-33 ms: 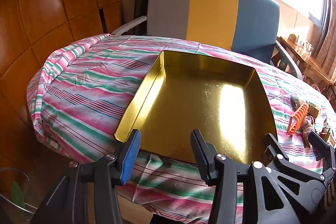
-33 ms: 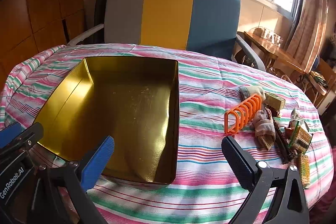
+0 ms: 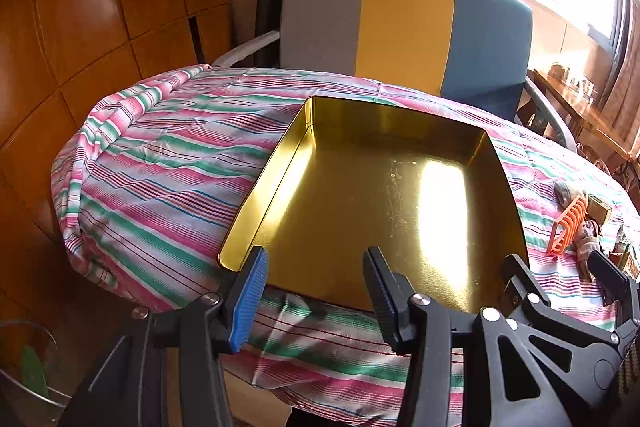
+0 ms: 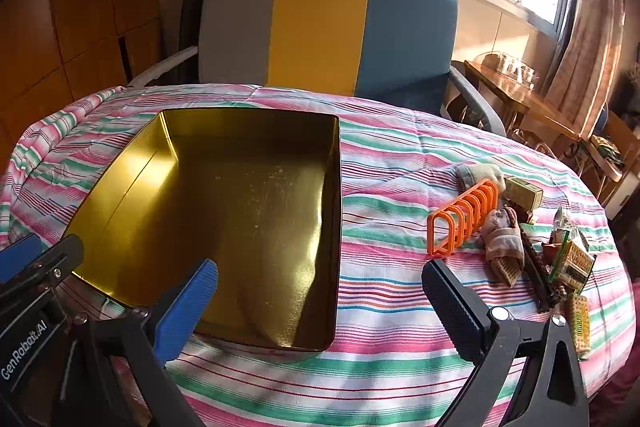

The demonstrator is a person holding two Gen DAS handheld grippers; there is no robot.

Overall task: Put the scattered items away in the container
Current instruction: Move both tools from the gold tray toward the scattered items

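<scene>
An empty gold tin (image 4: 240,211) lies on the striped tablecloth (image 4: 400,155); it also shows in the left wrist view (image 3: 360,195). To its right lies a pile of items: an orange rack (image 4: 464,219), a rolled sock (image 4: 502,243), a small gold box (image 4: 524,191), green snack packets (image 4: 572,259) and a cracker pack (image 4: 580,319). My left gripper (image 3: 316,291) is open and empty at the tin's near edge. My right gripper (image 4: 320,311) is open and empty over the tin's near right corner. The orange rack also shows in the left wrist view (image 3: 568,227).
A grey, yellow and blue chair (image 4: 320,31) stands behind the round table. Wooden panels (image 3: 100,27) are at the left. A wooden side table (image 4: 520,91) stands by the window at the right. The table edge runs just under both grippers.
</scene>
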